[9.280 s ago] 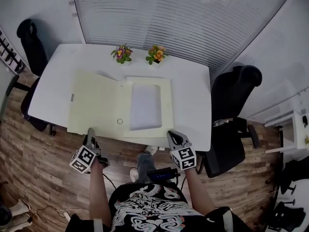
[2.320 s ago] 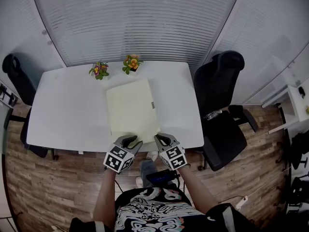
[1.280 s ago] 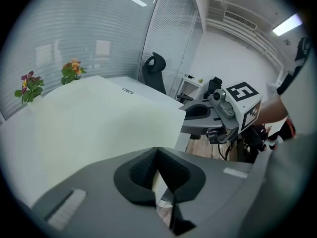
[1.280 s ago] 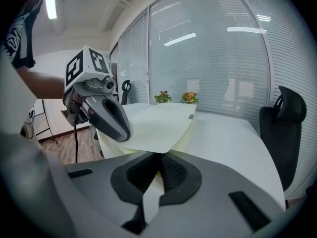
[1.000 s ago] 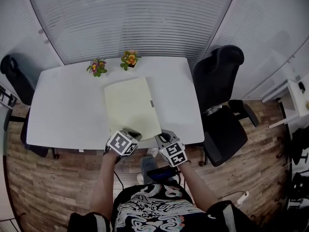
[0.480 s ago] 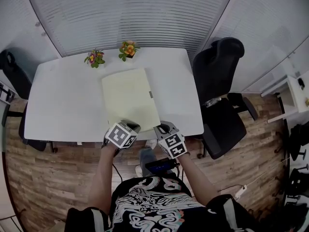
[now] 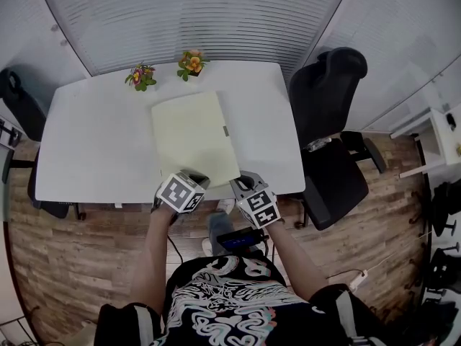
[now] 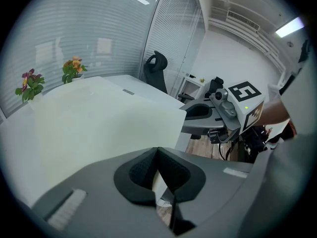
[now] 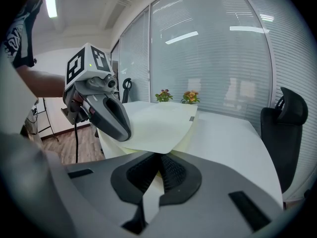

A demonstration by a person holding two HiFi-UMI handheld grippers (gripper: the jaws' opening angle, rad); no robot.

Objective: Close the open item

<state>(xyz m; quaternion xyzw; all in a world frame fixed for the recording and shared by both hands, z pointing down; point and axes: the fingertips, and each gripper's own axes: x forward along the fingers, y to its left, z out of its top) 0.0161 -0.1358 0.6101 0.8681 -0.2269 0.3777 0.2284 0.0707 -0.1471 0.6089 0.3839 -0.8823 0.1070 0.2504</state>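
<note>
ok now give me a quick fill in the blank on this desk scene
The pale yellow folder on the white table lies ____, not open.
____ potted flowers stand at the table's far edge.
In the head view the black office chair stands on the table's ____ side.
The left gripper has its jaws ____.
Missing: closed; two; right; shut.

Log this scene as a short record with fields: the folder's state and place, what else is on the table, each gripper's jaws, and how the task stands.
folder: pale yellow folder, closed, lying flat
surface: white table
far edge of table: pot of pink flowers, pot of orange flowers
left gripper: jaws together, nothing between them, at the folder's near left corner
right gripper: jaws together, nothing between them, by the folder's near right corner
beside table: black office chair on the right
task: folder looks closed already
</note>
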